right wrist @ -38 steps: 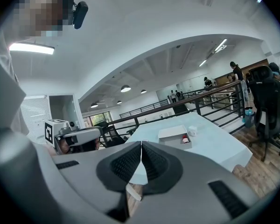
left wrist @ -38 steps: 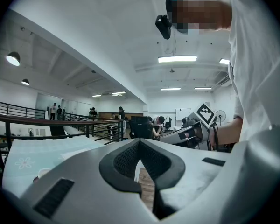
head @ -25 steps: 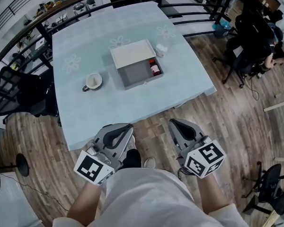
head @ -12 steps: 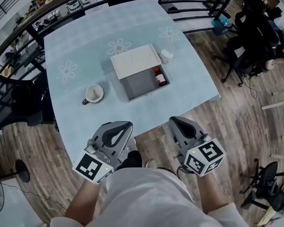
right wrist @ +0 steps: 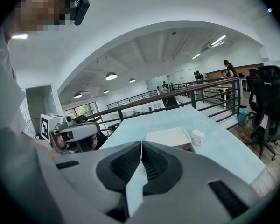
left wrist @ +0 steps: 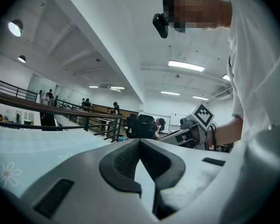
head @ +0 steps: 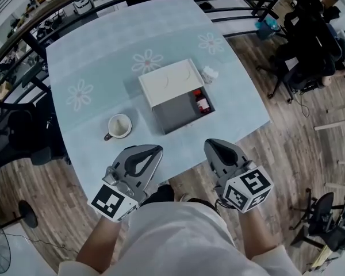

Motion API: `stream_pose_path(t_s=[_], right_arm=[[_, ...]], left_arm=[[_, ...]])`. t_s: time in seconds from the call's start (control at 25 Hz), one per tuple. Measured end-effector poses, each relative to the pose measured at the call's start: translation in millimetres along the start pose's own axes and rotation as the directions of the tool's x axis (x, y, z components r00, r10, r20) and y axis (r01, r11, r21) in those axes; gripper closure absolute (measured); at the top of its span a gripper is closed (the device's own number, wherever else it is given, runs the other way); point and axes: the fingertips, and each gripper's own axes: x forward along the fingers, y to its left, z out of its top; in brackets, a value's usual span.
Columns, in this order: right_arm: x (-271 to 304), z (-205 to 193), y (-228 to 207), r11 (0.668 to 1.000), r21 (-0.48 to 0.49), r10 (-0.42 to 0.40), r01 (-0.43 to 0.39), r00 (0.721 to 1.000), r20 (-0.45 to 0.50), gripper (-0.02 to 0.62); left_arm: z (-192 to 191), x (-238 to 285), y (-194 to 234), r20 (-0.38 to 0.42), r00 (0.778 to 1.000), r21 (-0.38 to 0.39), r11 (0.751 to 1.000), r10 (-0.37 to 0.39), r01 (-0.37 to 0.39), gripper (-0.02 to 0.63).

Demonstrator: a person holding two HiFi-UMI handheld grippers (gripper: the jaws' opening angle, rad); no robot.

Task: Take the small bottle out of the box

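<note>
A grey open box [head: 176, 114] lies mid-table with its white lid [head: 171, 81] resting against its far side. The small red-capped bottle [head: 202, 103] stands in the box's right end; the right gripper view shows its red cap [right wrist: 186, 148] next to the lid. My left gripper [head: 154, 150] and my right gripper [head: 210, 145] hang over the floor at the table's near edge, well short of the box. Both are shut and hold nothing. The jaw tips touch in the left gripper [left wrist: 139, 141] view and in the right gripper [right wrist: 141, 143] view.
A white mug [head: 119, 126] sits left of the box. A small white jar [head: 209, 73] stands by the box's far right corner. The table [head: 92, 62] has a pale blue flowered cloth. Black railings [head: 23, 36] run behind it, and office chairs [head: 310, 50] stand at the right.
The table and box have slid nearer and lower in the head view as the person steps closer. Both grippers keep their places in the view and stay shut.
</note>
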Motion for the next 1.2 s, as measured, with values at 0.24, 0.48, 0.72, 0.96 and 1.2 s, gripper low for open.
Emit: stream_pose_path(t_s=[0.24, 0.48, 0.72, 0.96, 1.2], right_arm=[[26, 11, 4, 1.0, 0.002, -0.022, 0.022, 1.0, -0.004, 0.572], [48, 15, 9, 1.0, -0.006, -0.021, 0.021, 1.0, -0.02, 0.572], [64, 17, 7, 1.0, -0.018, 0.001, -0.001, 0.999, -0.036, 0.572], [74, 18, -8, 0.999, -0.029, 0.024, -0.025, 0.998, -0.052, 0.572], [89, 9, -36, 0.997, -0.04, 0.056, -0.06, 0.994, -0.095, 0.572]], left_arm=[[0, 0, 27, 0.005, 1.0, -0.01, 1.0, -0.026, 0.026, 0.6], [2, -4, 47, 0.024, 1.0, -0.031, 0.999, -0.019, 0.02, 0.6], [-4, -3, 59, 0.013, 1.0, -0.035, 0.999, 0.001, -0.001, 0.6], [-6, 8, 65, 0.002, 0.999, -0.054, 0.998, 0.035, -0.035, 0.6], [-19, 31, 72, -0.016, 0.997, -0.051, 0.995, 0.082, -0.082, 0.6]])
